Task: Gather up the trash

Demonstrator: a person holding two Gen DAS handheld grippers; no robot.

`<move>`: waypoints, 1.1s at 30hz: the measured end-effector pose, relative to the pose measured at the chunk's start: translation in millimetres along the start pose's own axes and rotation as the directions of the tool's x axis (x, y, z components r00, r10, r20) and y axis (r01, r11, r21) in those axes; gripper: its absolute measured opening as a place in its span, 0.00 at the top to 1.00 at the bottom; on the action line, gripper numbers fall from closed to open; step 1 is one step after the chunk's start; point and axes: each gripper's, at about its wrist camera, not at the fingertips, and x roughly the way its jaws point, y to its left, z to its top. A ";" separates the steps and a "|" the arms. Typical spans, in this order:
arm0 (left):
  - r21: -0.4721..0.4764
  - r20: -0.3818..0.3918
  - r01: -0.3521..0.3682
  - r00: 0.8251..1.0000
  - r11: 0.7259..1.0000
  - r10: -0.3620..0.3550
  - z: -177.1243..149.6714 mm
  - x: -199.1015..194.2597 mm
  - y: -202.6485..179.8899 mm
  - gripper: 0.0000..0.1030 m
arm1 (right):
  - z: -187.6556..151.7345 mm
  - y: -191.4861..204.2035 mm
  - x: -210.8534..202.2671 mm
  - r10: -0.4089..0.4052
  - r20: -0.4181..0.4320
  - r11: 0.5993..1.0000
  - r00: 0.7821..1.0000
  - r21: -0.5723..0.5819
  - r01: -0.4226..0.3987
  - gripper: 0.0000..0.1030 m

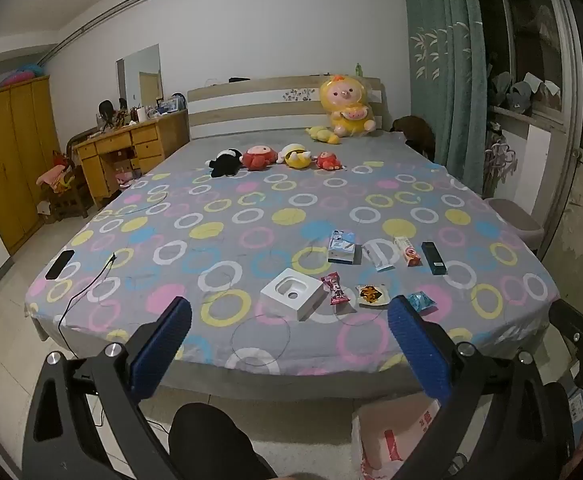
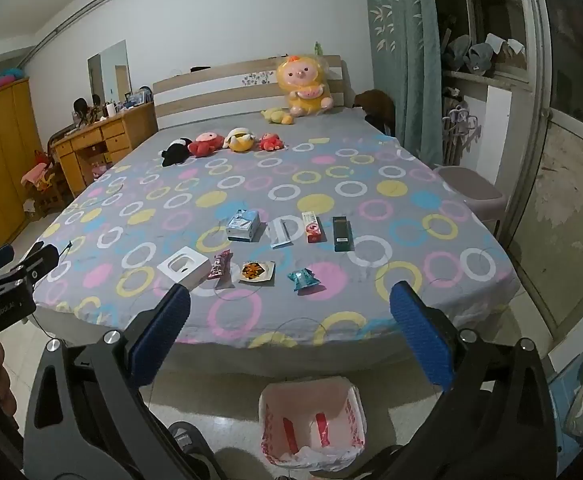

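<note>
Trash lies in two rows near the foot of the bed (image 1: pixel 251 208). The near row holds a white square box (image 1: pixel 293 294), a pink wrapper (image 1: pixel 335 289), an orange-black packet (image 1: pixel 372 295) and a blue wrapper (image 1: pixel 421 302). Behind them lie a blue-white box (image 2: pixel 243 225), a white packet (image 2: pixel 281 232), a red-white box (image 2: pixel 313 227) and a dark box (image 2: pixel 341 233). A bag-lined bin (image 2: pixel 351 412) stands on the floor below the bed's edge. My left gripper (image 1: pixel 289 312) and right gripper (image 2: pixel 290 294) both hover open before the bed, holding nothing.
A black phone (image 1: pixel 60 264) with a cable lies at the bed's left edge. Several plush toys (image 1: pixel 275 157) sit toward the headboard. A wooden desk (image 1: pixel 131 148) and wardrobe (image 1: pixel 7 160) stand left, and a pink stool (image 2: pixel 471 194) and curtain right.
</note>
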 end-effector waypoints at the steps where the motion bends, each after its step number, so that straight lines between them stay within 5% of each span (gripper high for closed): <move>1: -0.005 0.000 0.001 1.000 1.000 -0.001 0.1 -0.1 0.3 0.06 | 0.2 -0.3 0.0 0.000 0.000 1.000 1.000 0.004 0.000 0.05; 33: -0.003 -0.024 -0.006 1.000 1.000 0.006 -10.6 10.2 13.2 0.06 | 8.3 9.2 4.2 -0.021 -0.008 0.999 1.000 -0.024 0.021 0.05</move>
